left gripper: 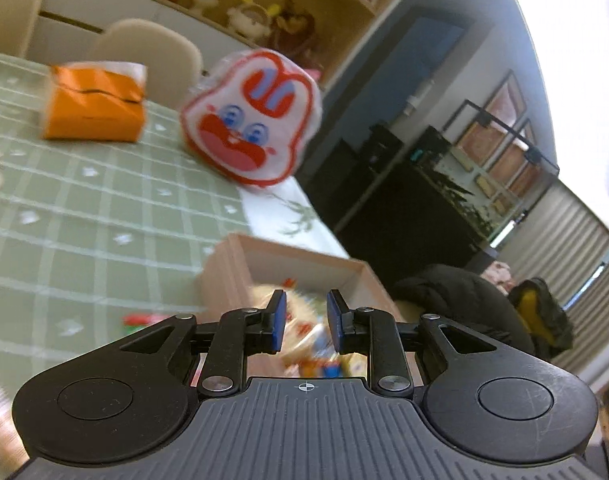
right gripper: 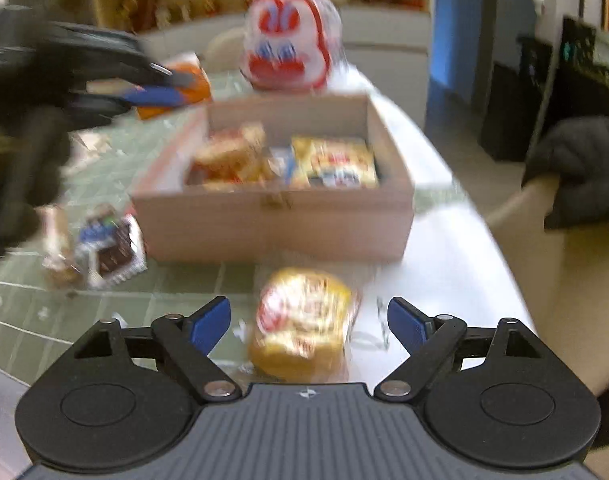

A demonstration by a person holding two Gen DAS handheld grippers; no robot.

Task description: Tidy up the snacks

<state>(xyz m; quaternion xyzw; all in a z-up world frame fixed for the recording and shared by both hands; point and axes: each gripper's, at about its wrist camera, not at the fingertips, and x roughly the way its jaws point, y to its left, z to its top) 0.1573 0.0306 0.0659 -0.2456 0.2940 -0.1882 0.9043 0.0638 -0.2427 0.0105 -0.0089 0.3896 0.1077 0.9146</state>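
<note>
The right tool (right gripper: pixel 308 322), at the bottom centre of the right wrist view, stands spread wide with nothing pinched; no pad touches anything. Directly ahead of it, in the lower centre of the frame, lies the yellow crinkly plastic snack packet with a red-and-white label (right gripper: pixel 304 320), flat on the table (right gripper: pixel 444 280) where the green checked cloth meets the white surface. Judged from its look, the packet is light, soft and air-filled, with a slick film that may slip and contents that may crush; take hold across its narrow width or at a sealed end seam, with a gentle closing force. Behind it, at the centre of the frame, the open pale wooden box (right gripper: pixel 272 220) already holds several yellow and red packets. A dark chocolate-coloured wrapped snack (right gripper: pixel 112 252) lies on the cloth at the left, just beside the box. The left tool (left gripper: pixel 304 326) appears in the upper left of the right wrist view; in its own view its blue pads stand slightly apart over the box, and nothing is seen gripped between them. A white-and-red rabbit-face bag (right gripper: pixel 292 36) stands beyond the box.
</note>
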